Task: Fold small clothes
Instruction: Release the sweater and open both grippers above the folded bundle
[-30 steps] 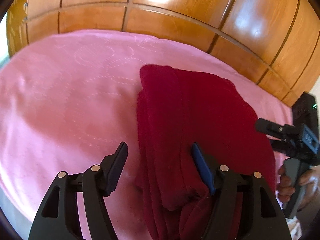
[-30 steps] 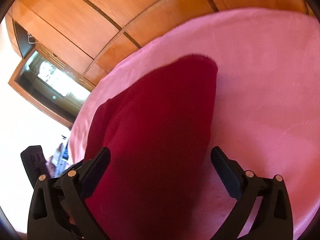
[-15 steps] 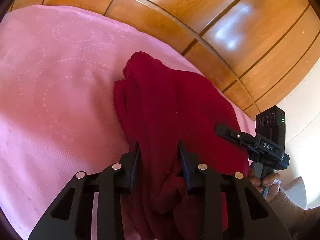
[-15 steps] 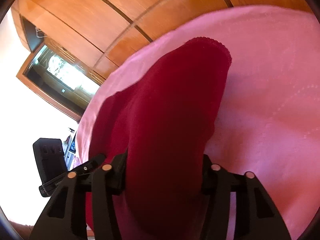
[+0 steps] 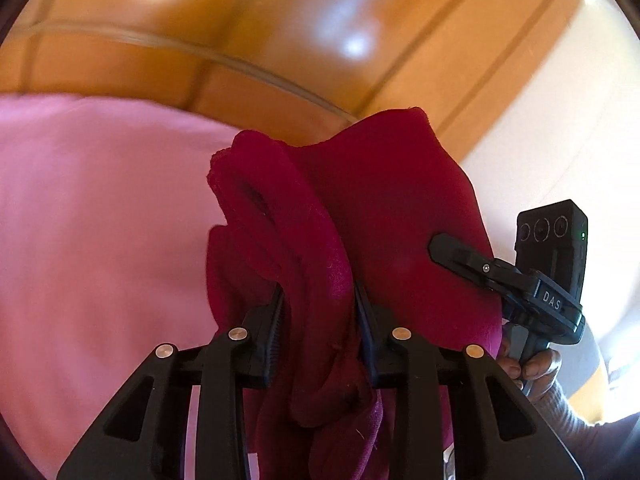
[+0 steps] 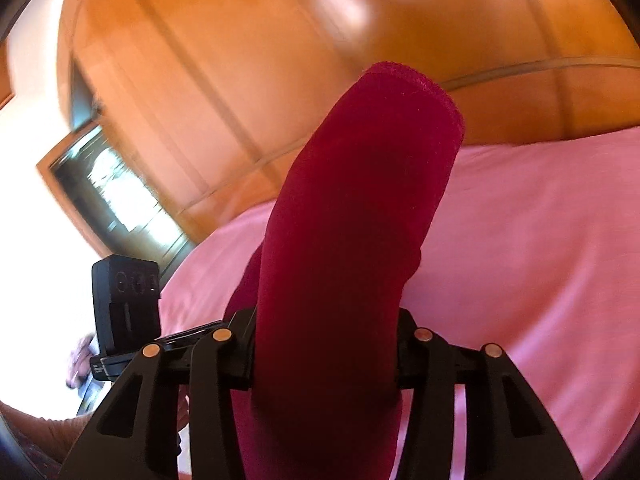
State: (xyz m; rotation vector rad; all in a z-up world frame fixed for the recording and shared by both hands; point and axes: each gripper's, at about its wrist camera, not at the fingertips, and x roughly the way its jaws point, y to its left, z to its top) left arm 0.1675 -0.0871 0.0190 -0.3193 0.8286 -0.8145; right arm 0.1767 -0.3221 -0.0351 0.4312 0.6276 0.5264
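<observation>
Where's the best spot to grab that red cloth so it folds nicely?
Grab the red cloth at its near edge, one corner each, coming from the front. It is soft and bunches into thick folds, so the left gripper and right gripper each pinch a bunch above the pink bedsheet. Spread apart, they should keep it flat.

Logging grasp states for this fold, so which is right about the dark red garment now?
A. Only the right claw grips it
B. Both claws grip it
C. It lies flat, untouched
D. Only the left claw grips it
B: the left claw and right claw are each clamped on the dark red garment.
</observation>
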